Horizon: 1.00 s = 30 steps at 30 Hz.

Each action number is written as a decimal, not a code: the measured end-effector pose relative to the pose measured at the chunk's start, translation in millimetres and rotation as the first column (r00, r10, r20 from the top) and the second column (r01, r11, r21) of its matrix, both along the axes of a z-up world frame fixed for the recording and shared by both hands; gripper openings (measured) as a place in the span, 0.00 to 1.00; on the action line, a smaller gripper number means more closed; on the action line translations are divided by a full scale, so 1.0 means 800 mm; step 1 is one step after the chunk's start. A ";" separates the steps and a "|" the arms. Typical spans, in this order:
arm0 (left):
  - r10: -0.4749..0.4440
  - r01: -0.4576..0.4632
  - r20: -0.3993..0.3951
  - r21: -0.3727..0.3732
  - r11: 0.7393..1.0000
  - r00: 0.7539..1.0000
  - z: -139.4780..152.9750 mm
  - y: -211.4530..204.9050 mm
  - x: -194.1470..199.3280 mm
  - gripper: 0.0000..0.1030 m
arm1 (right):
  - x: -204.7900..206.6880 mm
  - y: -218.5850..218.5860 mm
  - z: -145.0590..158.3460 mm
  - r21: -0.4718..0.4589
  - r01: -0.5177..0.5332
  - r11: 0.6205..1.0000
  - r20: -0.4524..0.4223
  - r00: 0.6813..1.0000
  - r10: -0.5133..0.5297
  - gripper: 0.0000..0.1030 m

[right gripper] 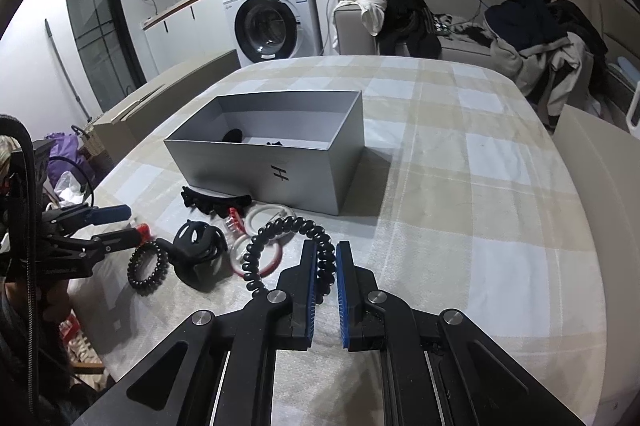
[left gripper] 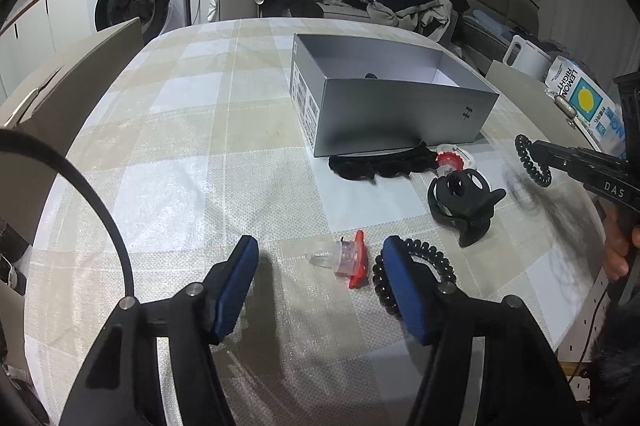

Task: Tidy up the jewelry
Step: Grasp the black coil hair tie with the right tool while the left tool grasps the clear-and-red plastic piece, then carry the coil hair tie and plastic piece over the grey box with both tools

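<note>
On a table spread with a beige-and-white checked cloth [right gripper: 460,162], an open grey cardboard box [right gripper: 276,162] with an "H" mark on its near wall stands upright, and a few small dark items lie on its floor, too hidden to name. The right gripper [right gripper: 325,258] has its blue-padded jaws drawn narrow, pinched on a black spiral coil hair tie [right gripper: 280,230] that loops up and out to the left of the fingers, lifted off the cloth in front of the box; in the left wrist view the same tie [left gripper: 530,162] hangs from the fingertips at the far right. The left gripper [left gripper: 320,254] stands about half open with nothing pressed between its pads; a clear plastic clip with red trim [left gripper: 344,260] lies on the cloth between the jaws, untouched. A second black spiral coil hair tie [left gripper: 416,266] lies on the cloth at the right-hand finger, partly behind it; whether they touch cannot be told. Near the box's front wall lie a black ruffled fabric band [left gripper: 380,164], a black plastic claw clip [left gripper: 462,206], and a small red-and-clear clip [left gripper: 448,162] just beside it. White and red thin rings [right gripper: 256,246] lie beside the claw clip in the right wrist view.
</note>
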<state>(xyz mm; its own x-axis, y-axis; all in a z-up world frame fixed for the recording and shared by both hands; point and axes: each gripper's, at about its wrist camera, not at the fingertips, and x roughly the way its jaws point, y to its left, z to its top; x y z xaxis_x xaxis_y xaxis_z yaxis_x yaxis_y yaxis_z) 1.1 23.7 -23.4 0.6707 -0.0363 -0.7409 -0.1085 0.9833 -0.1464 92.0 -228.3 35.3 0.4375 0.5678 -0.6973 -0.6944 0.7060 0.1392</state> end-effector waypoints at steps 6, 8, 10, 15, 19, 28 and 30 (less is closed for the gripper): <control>0.004 -0.004 -0.008 -0.034 0.999 1.000 -0.002 0.007 0.000 0.40 | 0.001 -0.001 0.001 0.008 -0.002 1.000 0.000 1.000 0.002 0.08; 0.003 -0.003 -0.005 -0.045 0.999 1.000 -0.001 0.008 -0.001 0.36 | 0.002 -0.002 0.001 0.011 0.000 1.000 0.001 1.000 0.000 0.08; -0.007 0.007 -0.003 -0.065 0.998 1.000 -0.001 0.009 -0.001 0.27 | 0.002 -0.003 0.001 0.012 0.003 1.000 0.001 1.000 -0.003 0.08; -0.020 0.021 0.020 -0.061 0.998 1.000 0.005 0.004 -0.005 0.23 | 0.001 -0.004 0.002 0.018 0.009 1.000 0.002 1.000 -0.009 0.08; -0.017 0.019 0.062 -0.038 0.999 0.998 0.019 -0.001 -0.006 0.23 | 0.000 -0.005 0.007 0.033 0.012 0.999 0.010 1.000 -0.012 0.08; -0.001 0.003 0.149 -0.014 1.000 0.989 0.048 -0.006 0.001 0.23 | 0.000 -0.009 0.028 0.083 0.030 0.996 0.031 0.999 -0.033 0.08; 0.003 0.000 0.162 -0.014 1.000 0.987 0.051 -0.007 0.007 0.23 | 0.003 -0.008 0.033 0.098 0.036 0.995 0.031 0.999 -0.040 0.08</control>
<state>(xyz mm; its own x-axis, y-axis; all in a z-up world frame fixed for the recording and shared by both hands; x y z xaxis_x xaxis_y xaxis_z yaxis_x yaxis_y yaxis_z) 6.4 18.2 17.2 0.7820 -0.0444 -0.6216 -0.0837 0.9809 -0.1754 94.2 -234.8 62.1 0.4821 0.6147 -0.6243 -0.6727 0.7162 0.1857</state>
